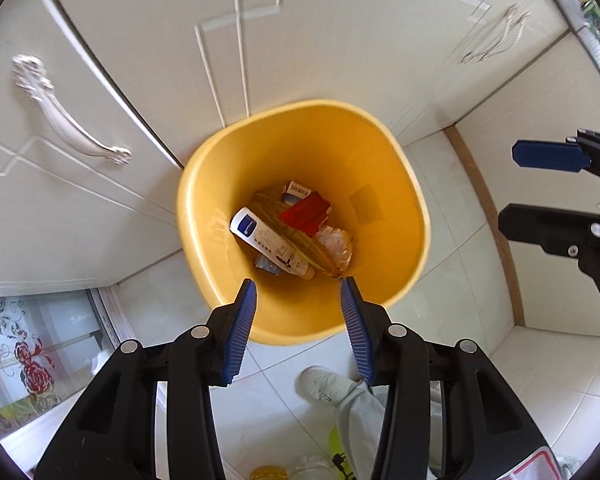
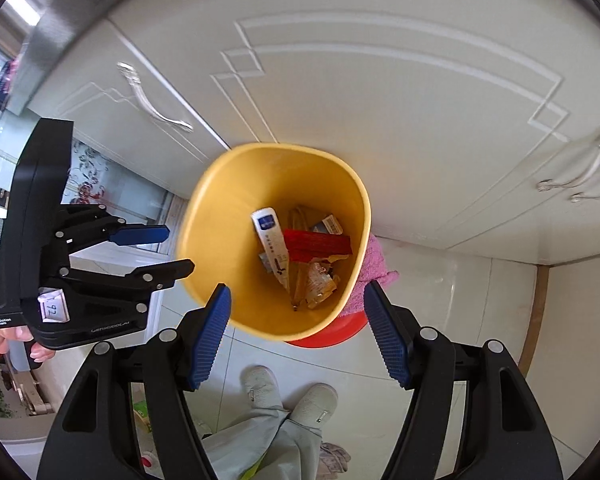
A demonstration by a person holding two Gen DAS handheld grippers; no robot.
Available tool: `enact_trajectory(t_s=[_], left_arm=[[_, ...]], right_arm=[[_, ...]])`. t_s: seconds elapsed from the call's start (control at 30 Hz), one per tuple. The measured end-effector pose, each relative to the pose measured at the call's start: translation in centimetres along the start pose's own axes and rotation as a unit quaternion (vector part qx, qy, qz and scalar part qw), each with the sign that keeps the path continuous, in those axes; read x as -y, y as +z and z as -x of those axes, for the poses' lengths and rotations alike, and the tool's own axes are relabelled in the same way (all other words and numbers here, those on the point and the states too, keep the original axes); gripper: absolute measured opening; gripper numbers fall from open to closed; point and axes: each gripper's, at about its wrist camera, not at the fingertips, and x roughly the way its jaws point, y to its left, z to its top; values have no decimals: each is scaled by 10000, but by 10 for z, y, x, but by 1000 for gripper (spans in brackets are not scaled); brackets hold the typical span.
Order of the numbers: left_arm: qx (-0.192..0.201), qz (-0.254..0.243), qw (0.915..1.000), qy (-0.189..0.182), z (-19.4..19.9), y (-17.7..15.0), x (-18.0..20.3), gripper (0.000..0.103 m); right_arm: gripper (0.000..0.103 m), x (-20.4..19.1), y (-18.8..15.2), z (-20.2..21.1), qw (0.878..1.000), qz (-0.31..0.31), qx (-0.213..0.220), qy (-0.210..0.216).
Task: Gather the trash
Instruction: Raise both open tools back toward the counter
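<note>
**Bin loaded, both hands free – clear out clean**

White tile floor point(image 1: 452, 280) w/ cream cabinet doors point(image 1: 340, 40) behind; that's where our yellow bin point(image 1: 392, 184) stands, close to the doors. Inside, at the bottom: white tube point(image 1: 268, 242), red packet point(image 1: 306, 212), crumpled wrapper point(image 1: 336, 248), small barcode box point(image 1: 298, 189) – the trash is in. We've got the left hand-held gripper point(image 1: 298, 312) above the bin's near rim, jaws apart, nothing btwn them. Right hand-held gripper point(image 2: 298, 328) likewise over the rim, jaws parted wide & empty. Our read: drop is done, so the step now is pulling away. To do it well we'd go straight up first, keeping fingers off the rim so the light bin doesn't tip, then swing out. A red basin w/ pink cloth point(image 2: 374, 264) sits just beside the bin; we'd steer clear
</note>
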Motion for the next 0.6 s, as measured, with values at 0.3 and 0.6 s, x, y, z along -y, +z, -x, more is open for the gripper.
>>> enact_trajectory(t_s=[0.3,0.6], left_arm=[[636,-1,9980,-13,81,-21,21,46],[1486,-5,9889,86,167,-27,24,47]], right_arm=[[69,-25,-3,93,9966,8,813,-104],[69,-35,6,169,9858,-18,1659,-269]])
